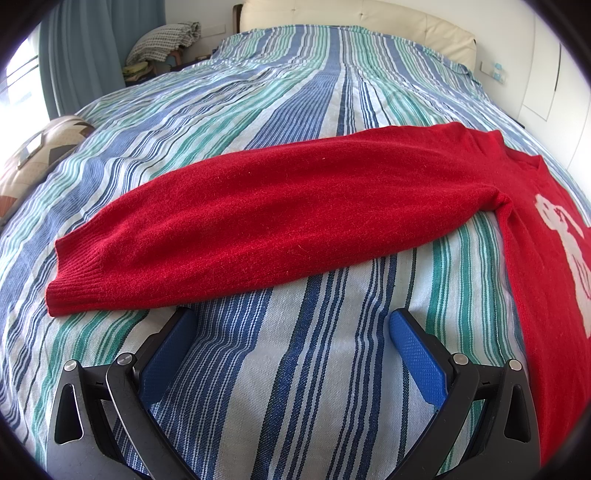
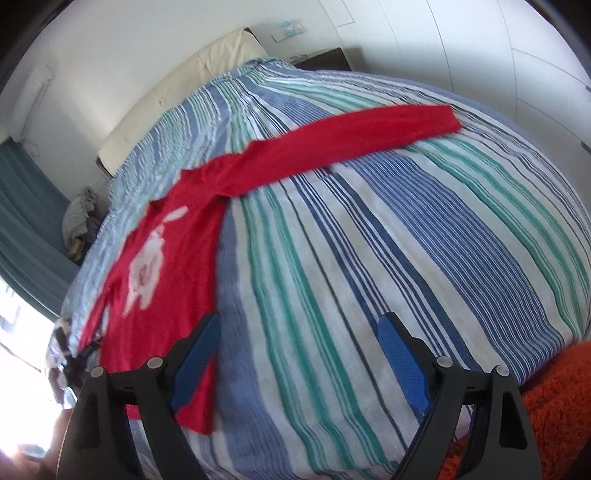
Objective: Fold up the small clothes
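A red knit sweater (image 1: 280, 210) with a white figure on its front lies flat on the striped bedspread (image 1: 295, 387). In the left wrist view one sleeve stretches left, its ribbed cuff (image 1: 74, 288) just beyond my left gripper (image 1: 291, 321), which is open and empty low over the bed. In the right wrist view the sweater (image 2: 170, 266) lies to the left with its other sleeve (image 2: 369, 129) stretched far right. My right gripper (image 2: 299, 328) is open and empty; its left finger (image 2: 195, 362) overlaps the sweater's near side edge.
A cream headboard (image 1: 351, 14) stands at the bed's far end. A patterned cushion (image 1: 33, 155) lies at the left edge. Folded bedding (image 1: 162, 40) and blue curtains (image 1: 81, 48) are beyond the bed. An orange shaggy rug (image 2: 554, 406) lies at the bed's near right.
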{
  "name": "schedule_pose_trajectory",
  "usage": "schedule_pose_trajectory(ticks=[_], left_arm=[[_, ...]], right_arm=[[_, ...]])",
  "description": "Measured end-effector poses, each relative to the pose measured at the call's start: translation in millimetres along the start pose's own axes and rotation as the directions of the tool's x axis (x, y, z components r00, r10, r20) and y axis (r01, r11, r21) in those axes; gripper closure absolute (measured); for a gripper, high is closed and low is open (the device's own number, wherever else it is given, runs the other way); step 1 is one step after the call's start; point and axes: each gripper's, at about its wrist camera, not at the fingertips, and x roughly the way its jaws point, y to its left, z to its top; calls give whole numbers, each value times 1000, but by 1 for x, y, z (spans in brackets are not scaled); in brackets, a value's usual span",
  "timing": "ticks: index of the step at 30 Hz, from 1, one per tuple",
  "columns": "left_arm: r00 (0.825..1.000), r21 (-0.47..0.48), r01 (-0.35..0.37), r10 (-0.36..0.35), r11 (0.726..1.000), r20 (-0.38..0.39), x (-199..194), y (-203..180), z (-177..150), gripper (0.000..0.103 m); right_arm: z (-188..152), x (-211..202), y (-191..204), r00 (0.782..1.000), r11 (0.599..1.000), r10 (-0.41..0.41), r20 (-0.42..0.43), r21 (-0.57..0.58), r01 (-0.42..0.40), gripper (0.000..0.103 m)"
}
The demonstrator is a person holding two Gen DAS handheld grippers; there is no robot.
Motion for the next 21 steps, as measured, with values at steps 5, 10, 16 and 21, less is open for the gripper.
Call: schedule_pose_trajectory(ticks=[5,10,16,21], left_arm=[[1000,2,-4,4,1000,0,3,1,3,0],[1000,3,-6,6,1000,0,2,1,3,0],[1000,6,-18,18,1000,-3,1,1,3,0],[997,-21,-24,22,1000,-69,1,3,9,0]], right_arm=[[44,1,-19,996,996,51,69,66,-55,17],[107,18,-103,986,948,45,157,305,-92,17],[139,57,-187,968,811,167,185,533,-241,22],[161,83,-188,964,815,215,155,515,-265,37]])
